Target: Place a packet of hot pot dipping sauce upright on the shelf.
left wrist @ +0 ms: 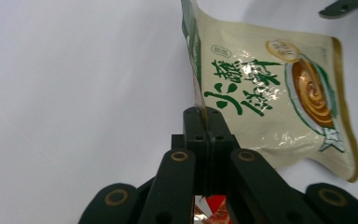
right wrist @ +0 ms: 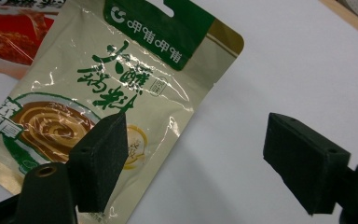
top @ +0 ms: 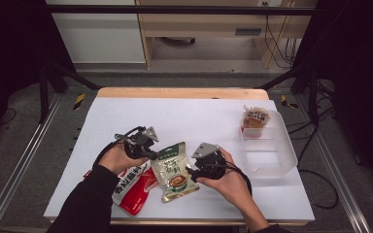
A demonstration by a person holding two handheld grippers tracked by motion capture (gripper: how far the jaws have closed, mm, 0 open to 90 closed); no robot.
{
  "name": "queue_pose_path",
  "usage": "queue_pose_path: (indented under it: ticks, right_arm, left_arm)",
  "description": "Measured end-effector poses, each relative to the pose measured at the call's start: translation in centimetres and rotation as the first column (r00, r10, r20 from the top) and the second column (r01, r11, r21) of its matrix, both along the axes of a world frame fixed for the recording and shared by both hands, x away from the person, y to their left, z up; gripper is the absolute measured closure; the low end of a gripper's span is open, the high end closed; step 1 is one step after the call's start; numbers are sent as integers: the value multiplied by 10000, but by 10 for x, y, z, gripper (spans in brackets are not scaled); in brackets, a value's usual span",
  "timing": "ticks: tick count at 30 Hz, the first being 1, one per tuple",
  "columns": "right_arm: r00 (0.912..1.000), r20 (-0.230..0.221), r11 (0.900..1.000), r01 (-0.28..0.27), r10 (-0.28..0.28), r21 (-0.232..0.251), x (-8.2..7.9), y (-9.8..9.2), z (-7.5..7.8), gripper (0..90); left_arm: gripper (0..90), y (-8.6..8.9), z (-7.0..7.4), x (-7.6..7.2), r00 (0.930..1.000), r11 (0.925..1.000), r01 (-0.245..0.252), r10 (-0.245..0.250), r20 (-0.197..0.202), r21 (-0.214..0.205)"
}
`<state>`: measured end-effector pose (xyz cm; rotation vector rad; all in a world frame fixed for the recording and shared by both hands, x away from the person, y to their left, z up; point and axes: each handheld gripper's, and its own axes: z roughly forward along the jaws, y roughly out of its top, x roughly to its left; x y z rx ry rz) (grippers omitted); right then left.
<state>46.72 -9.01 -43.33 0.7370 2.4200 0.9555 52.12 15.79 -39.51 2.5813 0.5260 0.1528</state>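
Observation:
A cream and green sauce pouch [top: 175,171] lies near the table's front, overlapping a red pouch [top: 136,187] to its left. My left gripper [top: 156,155] is shut on the cream pouch's upper left edge. In the left gripper view the black jaws [left wrist: 204,116] pinch that edge and the cream pouch [left wrist: 270,93] stretches away to the right. My right gripper [top: 190,174] sits at the pouch's right side. In the right gripper view it [right wrist: 200,158] stands open, its left pad over the cream pouch [right wrist: 121,84] and nothing between the pads. The red pouch [right wrist: 14,37] shows at the upper left there.
A clear plastic bin [top: 272,155] stands at the table's right edge, with a small orange snack pack [top: 255,119] at its far end. The white table top [top: 184,116] stretches behind the hands. Dark frame posts flank the table.

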Motion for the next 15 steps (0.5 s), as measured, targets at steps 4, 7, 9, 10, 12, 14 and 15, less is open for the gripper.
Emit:
queue_pose_path:
  ticks: [4,7,9,10,12,14,15]
  right_arm:
    - [9993,221,9994,-296,300,-169,4,-3,19,229]
    - [9974,335,9965,-612,632,-570,7,-4,33,224]
    - [9962,303,9943,-789,813,-712,10,-3,42,211]
    - [9958,294,9933,-847,872,-786,11,-3,46,203]
    - [9943,212,9907,-1026,1049,-888,14,-2,54,191]
    - [9923,196,9875,-1201,1227,-1023,17,-2,61,195]
    - [9903,144,9840,-1355,1380,-1156,19,-1,63,202]
  left_arm:
    - [900,-3,17,-6,9990,9992,367,-363,257,-167]
    - [900,-7,30,-10,9972,9971,630,-612,423,-420]
    - [900,-9,38,-13,9960,9959,757,-731,521,-500]
    - [900,-11,41,-14,9947,9949,885,-858,563,-485]
    - [900,-14,47,-16,9930,9933,1043,-1012,601,-503]
    - [900,-17,52,-18,9905,9914,1235,-1205,669,-428]
    - [900,-19,53,-19,9901,9909,1255,-1221,688,-480]
